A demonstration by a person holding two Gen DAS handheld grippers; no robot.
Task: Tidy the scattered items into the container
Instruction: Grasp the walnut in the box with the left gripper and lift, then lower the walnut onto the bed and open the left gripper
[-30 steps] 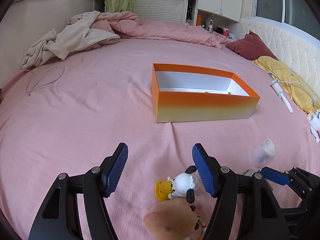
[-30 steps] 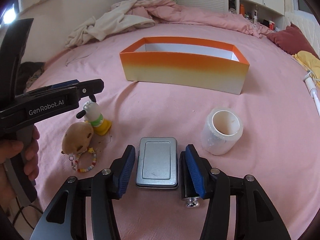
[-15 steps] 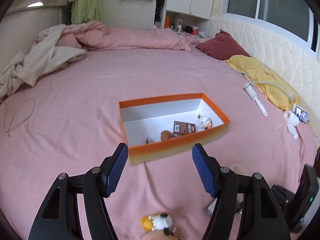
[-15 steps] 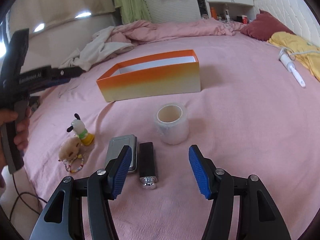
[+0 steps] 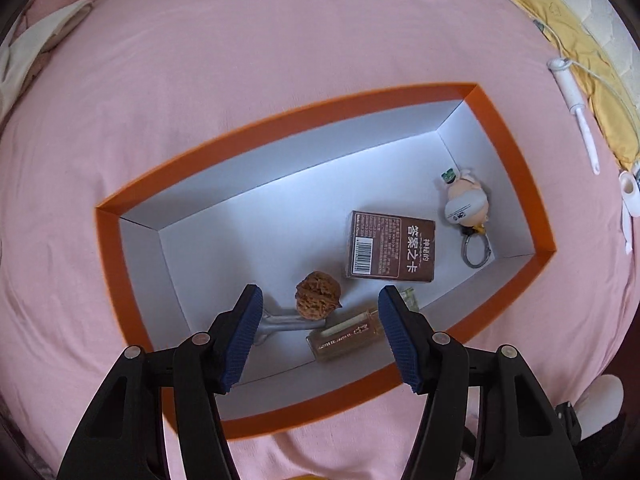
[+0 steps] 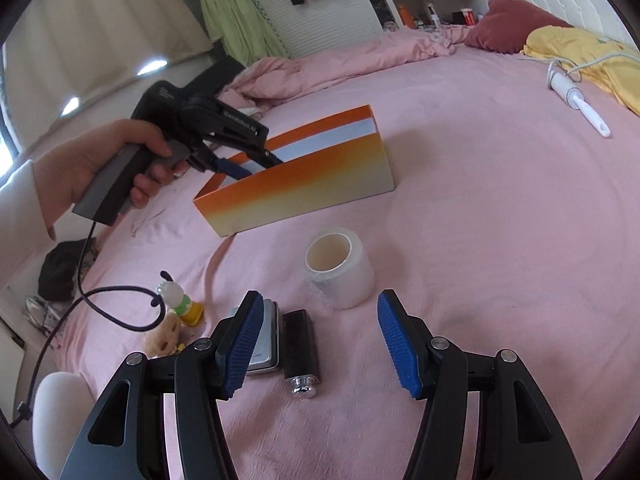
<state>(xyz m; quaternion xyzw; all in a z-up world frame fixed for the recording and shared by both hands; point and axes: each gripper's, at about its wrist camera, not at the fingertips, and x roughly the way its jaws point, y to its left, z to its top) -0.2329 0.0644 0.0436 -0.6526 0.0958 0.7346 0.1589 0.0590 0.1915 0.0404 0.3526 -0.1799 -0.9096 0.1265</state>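
Left wrist view: left gripper (image 5: pixel 320 330) above the orange box (image 5: pixel 108 248), pointing steeply down into it, fingers (image 5: pixel 244 334) wide apart and holding nothing. Inside the box, in the centre and right of the frame: a walnut (image 5: pixel 318 296), a brown card pack (image 5: pixel 390 246), a small glass bottle (image 5: pixel 346 334) near the lower wall, a round figure keychain (image 5: pixel 466 204) in the right corner, and a grey metal piece (image 5: pixel 280 322) partly under the left finger. All around, the pink bed (image 5: pixel 280 40).

Right wrist view: right gripper (image 6: pixel 320 340) low over the bed, tilted slightly down, fingers (image 6: pixel 400 350) also wide apart, empty. Between them, in the lower centre, a black lighter (image 6: pixel 300 344) with a chrome end, lying along the finger direction; just left of it, a flat metal tin (image 6: pixel 268 336), partly hidden behind the left finger. Above, a tape roll (image 6: pixel 340 268) standing on its end. In the lower left, a white dog figure (image 6: pixel 178 298) and a plush keychain (image 6: pixel 164 338), close together. In the upper left, the left hand (image 6: pixel 116 160) on the pistol handle, gripper tips dipping over the box rim.

Lighter probably light, stiff and a little slippery: best taken across its long black sides, in the middle. Tin probably rigid and smooth: across its narrow width. Tape roll light, maybe yielding under a hard squeeze: across the outer wall. Plush soft, easy to pinch anywhere.
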